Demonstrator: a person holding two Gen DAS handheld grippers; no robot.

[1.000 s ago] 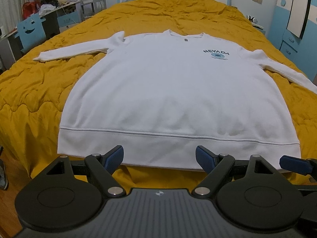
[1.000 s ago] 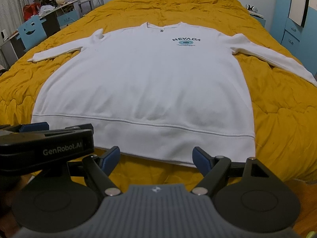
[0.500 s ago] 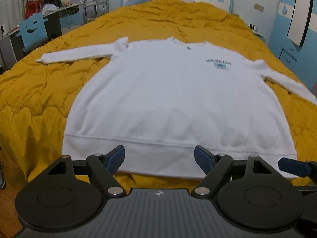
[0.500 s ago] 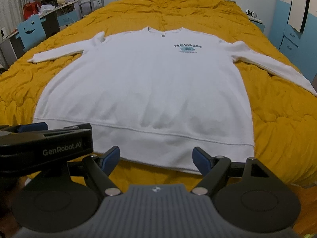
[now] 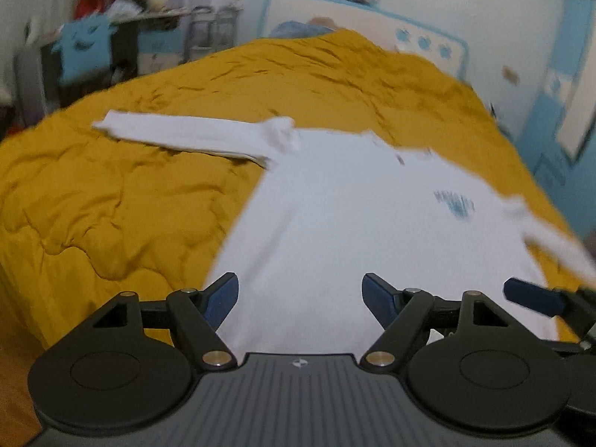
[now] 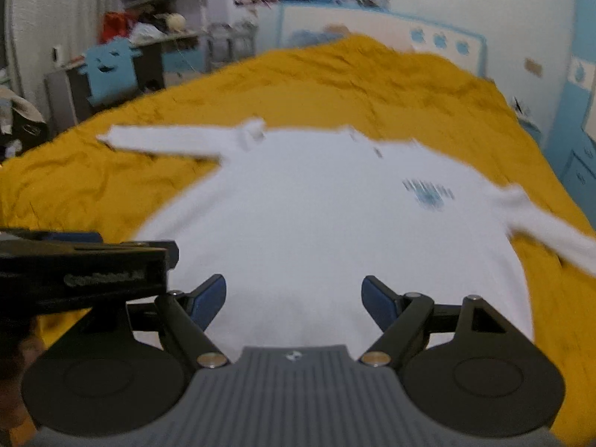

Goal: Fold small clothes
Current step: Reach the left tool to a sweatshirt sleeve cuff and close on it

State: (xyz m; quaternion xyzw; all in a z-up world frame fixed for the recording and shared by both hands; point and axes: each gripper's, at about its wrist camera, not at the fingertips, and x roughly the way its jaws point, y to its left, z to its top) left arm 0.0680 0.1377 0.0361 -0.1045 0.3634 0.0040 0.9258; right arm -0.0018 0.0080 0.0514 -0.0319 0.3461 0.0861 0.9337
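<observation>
A white long-sleeved sweatshirt [image 5: 354,223] with a blue chest print lies flat, face up, on the yellow quilt; it also shows in the right wrist view [image 6: 316,223]. Its left sleeve [image 5: 193,134] stretches out sideways. My left gripper [image 5: 300,296] is open and empty, above the lower left part of the shirt. My right gripper [image 6: 294,298] is open and empty, above the shirt's lower middle. The left gripper's body [image 6: 82,272] shows at the left of the right wrist view. Both views are blurred by motion.
The yellow quilt [image 5: 93,205] covers a large bed. A desk with a blue chair [image 6: 108,70] and shelves stands at the left. A blue-trimmed headboard [image 6: 439,41] is at the far end. Blue drawers [image 6: 577,164] stand at the right.
Both grippers have moved forward and up over the shirt's hem and turned, so the shirt now looks slanted. Both stay open and empty.
</observation>
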